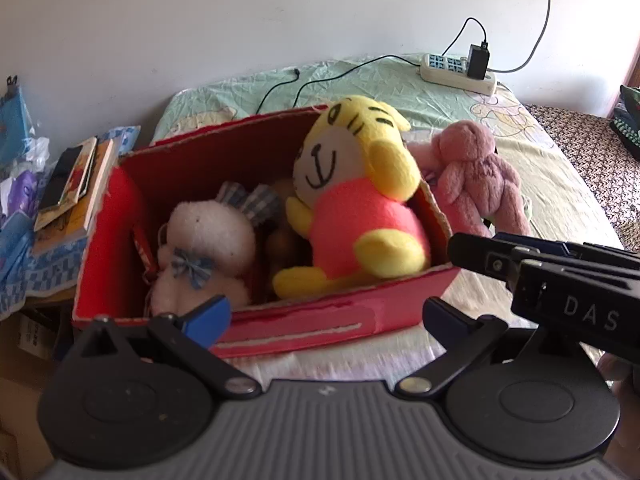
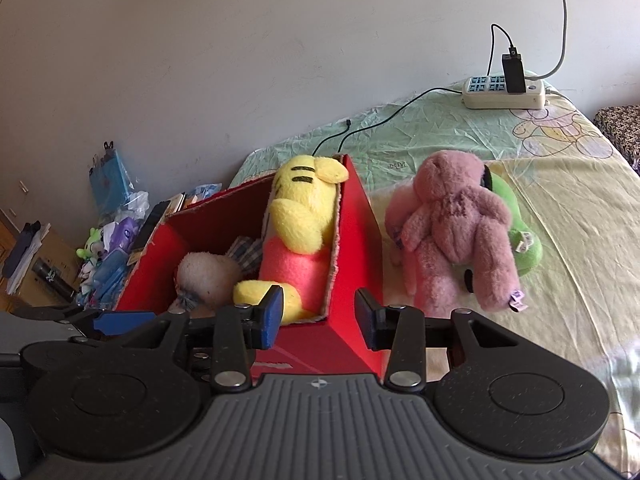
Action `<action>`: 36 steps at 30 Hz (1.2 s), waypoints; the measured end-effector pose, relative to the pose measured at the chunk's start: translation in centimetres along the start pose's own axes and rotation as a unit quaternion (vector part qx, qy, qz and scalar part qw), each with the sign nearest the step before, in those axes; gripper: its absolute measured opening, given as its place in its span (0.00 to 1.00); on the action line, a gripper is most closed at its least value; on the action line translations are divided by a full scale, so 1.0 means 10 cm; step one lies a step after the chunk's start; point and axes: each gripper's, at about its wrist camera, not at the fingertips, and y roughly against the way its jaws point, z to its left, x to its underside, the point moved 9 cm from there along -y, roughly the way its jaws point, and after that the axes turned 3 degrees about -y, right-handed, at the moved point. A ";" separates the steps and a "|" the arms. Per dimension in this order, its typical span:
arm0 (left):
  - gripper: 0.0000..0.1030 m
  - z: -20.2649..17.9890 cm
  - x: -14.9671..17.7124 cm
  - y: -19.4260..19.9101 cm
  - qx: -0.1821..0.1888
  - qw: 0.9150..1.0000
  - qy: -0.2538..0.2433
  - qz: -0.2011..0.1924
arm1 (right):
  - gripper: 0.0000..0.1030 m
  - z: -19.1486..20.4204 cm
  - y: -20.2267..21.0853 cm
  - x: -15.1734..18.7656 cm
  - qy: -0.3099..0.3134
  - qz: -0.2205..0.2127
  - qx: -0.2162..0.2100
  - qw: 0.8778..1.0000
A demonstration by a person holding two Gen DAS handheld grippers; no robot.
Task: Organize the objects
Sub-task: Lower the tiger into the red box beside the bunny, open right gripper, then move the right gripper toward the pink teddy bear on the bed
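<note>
Left gripper (image 1: pixel 326 316): fingers spread, empty, before the red cardboard box (image 1: pixel 320 320).
Right gripper (image 2: pixel 320 316): parted, empty.
Box: yellow plush tiger (image 1: pixel 352 196), white plush bunny (image 1: pixel 208 240).
Beside: pink plush bear (image 2: pixel 456 232).

Red cardboard box (image 1: pixel 168 176) showing pale raw edges. Yellow tiger toy (image 1: pixel 356 184) wearing pink top, black stripes crossing its head, white face. White plush rabbit (image 1: pixel 208 240) sporting blue-checked bow and ears. Dusty pink teddy bear (image 2: pixel 456 216) lying against bright green toy (image 2: pixel 520 240). Sheet (image 2: pixel 560 184) fading from mint green to pale yellow, cartoon outlines printed. Cream power strip (image 2: pixel 504 90) carrying black charger (image 2: pixel 513 72). Gripper pads (image 2: pixel 272 318) showing blue.
</note>
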 end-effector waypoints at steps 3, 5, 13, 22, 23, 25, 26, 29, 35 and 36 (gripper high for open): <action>0.99 -0.08 0.06 -0.01 -0.008 1.000 0.007 0.009 | 0.41 -0.06 0.02 0.04 0.004 0.010 -0.006 1.000; 0.99 -0.13 0.11 -0.02 -0.013 1.000 0.011 0.017 | 0.41 -0.11 0.03 0.07 0.008 0.018 -0.006 1.000; 0.99 -0.32 0.31 -0.08 -0.033 0.998 0.026 0.041 | 0.41 -0.28 0.05 0.20 0.023 0.044 -0.008 0.999; 0.99 -0.61 0.49 -0.25 -0.031 0.996 0.025 0.076 | 0.42 -0.61 0.09 0.40 0.003 0.076 -0.002 0.997; 0.99 -0.65 0.51 -0.27 -0.029 0.996 0.023 0.079 | 0.43 -0.66 0.10 0.42 0.000 0.077 0.000 0.997; 0.99 -0.73 0.55 -0.32 -0.024 0.996 0.018 0.088 | 0.44 -0.73 0.11 0.46 -0.008 0.083 0.006 0.997; 0.99 -0.77 0.57 -0.36 -0.020 0.995 0.013 0.093 | 0.46 -0.77 0.11 0.49 -0.013 0.086 0.009 0.996; 0.99 -0.88 0.57 -0.43 -0.010 0.995 -0.007 0.102 | 0.46 -0.86 0.13 0.53 -0.028 0.090 0.018 0.995; 0.99 -1.07 0.48 -0.53 0.022 0.993 -0.049 0.105 | 0.46 -1.05 0.14 0.50 -0.058 0.083 0.060 0.993; 0.99 -1.10 0.47 -0.55 0.027 0.992 -0.056 0.106 | 0.46 -1.07 0.13 0.49 -0.063 0.081 0.067 0.992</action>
